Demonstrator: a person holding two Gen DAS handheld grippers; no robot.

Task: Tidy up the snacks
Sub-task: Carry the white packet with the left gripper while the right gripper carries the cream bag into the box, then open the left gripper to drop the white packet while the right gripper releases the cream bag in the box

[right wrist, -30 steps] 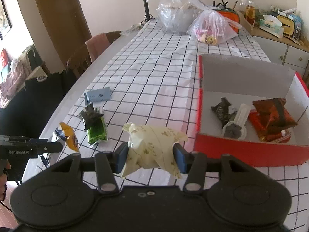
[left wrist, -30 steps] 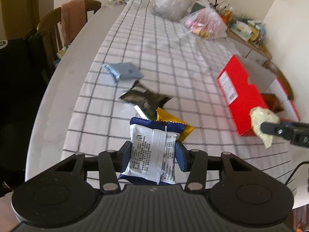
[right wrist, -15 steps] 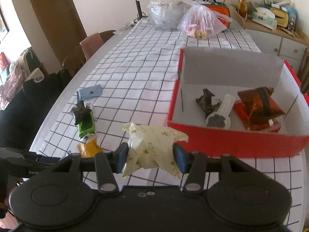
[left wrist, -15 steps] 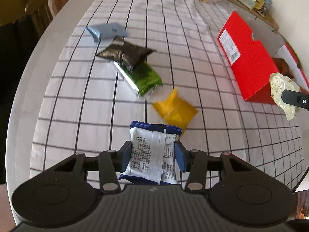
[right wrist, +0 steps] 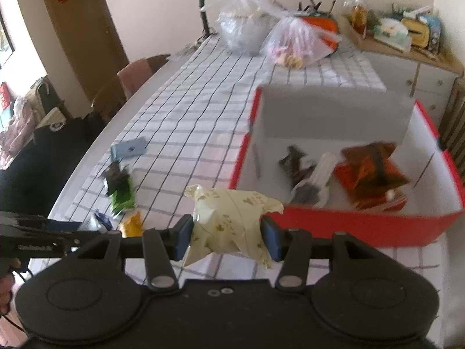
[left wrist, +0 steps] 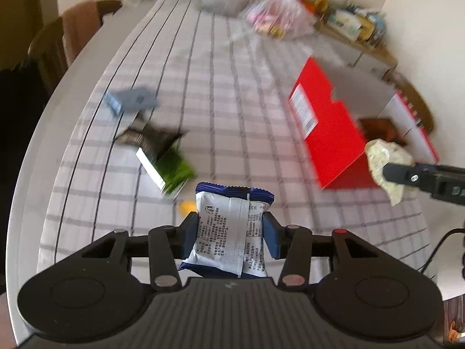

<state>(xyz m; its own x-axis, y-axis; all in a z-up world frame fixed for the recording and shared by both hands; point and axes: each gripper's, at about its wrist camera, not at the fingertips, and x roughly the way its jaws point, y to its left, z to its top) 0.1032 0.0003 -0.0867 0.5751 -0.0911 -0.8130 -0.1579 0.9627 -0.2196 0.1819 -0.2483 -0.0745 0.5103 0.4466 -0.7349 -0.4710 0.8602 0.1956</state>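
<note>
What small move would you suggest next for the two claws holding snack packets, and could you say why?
Probably carry the right claw forward over the near wall of the red box and let go there. It grips the cream packet just short of that wall, and the box already holds other snacks. The left claw, holding the blue-and-white packet, sits farther from the box, so it could follow.

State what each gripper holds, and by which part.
Left gripper: blue-and-white snack packet, pinched across its side edges. Right gripper: cream wrapped snack, pinched across its middle.
</note>
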